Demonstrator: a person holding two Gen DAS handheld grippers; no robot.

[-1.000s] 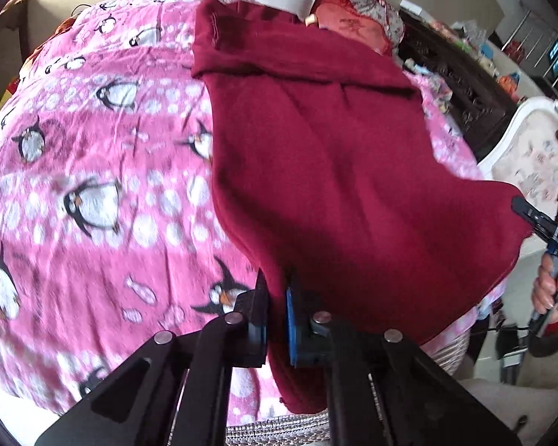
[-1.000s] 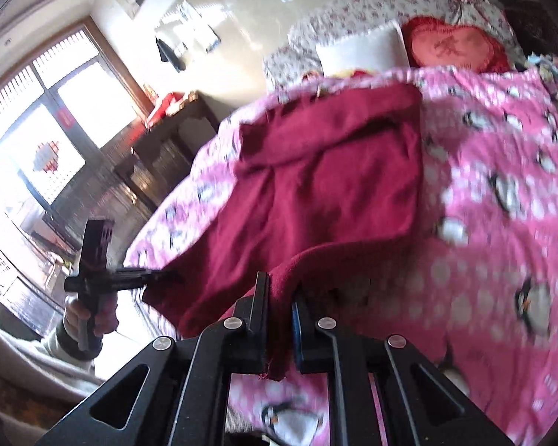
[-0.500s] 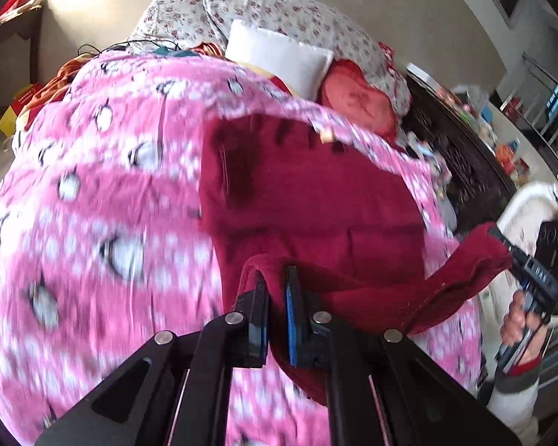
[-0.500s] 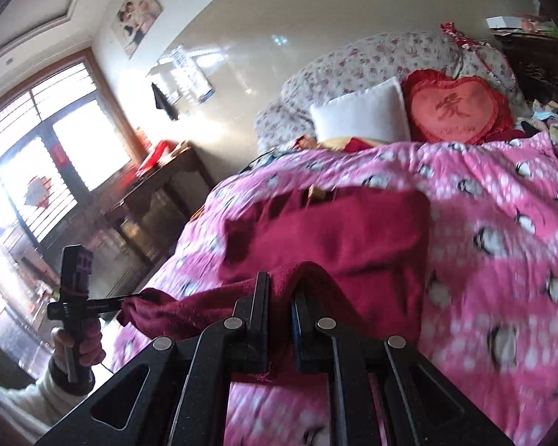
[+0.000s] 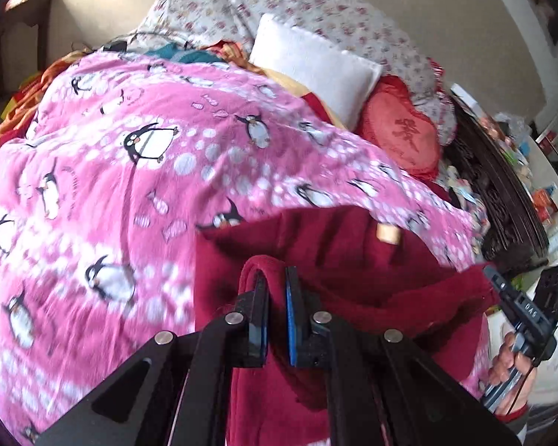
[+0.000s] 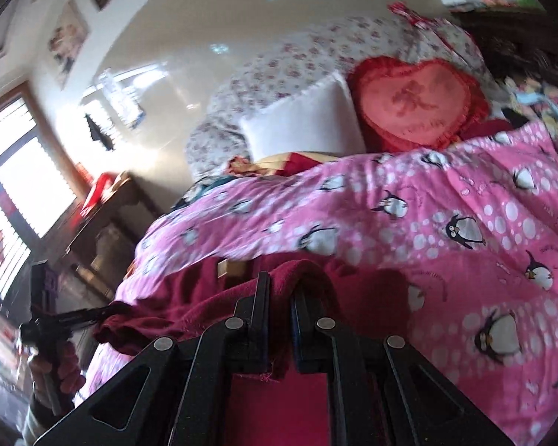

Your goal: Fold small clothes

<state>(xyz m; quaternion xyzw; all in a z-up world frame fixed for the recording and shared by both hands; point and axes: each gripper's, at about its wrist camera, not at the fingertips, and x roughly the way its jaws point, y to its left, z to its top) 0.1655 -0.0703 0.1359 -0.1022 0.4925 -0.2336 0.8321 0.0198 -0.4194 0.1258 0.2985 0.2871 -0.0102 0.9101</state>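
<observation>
1. Pink penguin blanket (image 5: 137,171) covers the bed, fills left and centre of the left wrist view; in the right wrist view it takes the right half (image 6: 446,223).
2. Dark red garment (image 5: 353,260) lies on the blanket at lower centre-right of the left wrist view, near edge lifted and doubled over the rest, so it sits folded back on itself. Small tan label (image 5: 387,232) shows near its upper edge. In the right wrist view the garment (image 6: 204,297) is at lower centre-left, bunched, one corner stretched out to the left.
3. Floral pillows (image 5: 316,18) piled at the head of the bed, top of frame.
4. White pillow (image 5: 316,63) leans on them, upper centre-right.
5. Red heart cushion (image 6: 416,100) just right of the white pillow, touching it.
6. Dark wooden furniture (image 5: 502,200) along the right edge, clutter on top, blurred.
7. Left gripper (image 5: 275,290) bottom centre, jaws pinched together on a fold of the garment's edge; cloth loops over the left finger.
8. Right gripper (image 6: 281,297) bottom centre of its own view, jaws clamped on another piece of the garment edge, fabric bulging above the tips.
9. Right gripper also seen at lower right of the left wrist view, gripped by a hand (image 5: 506,364), garment corner at its tip.
10. Left gripper at lower left of the right wrist view, in a hand (image 6: 59,368), garment corner at its tip.
</observation>
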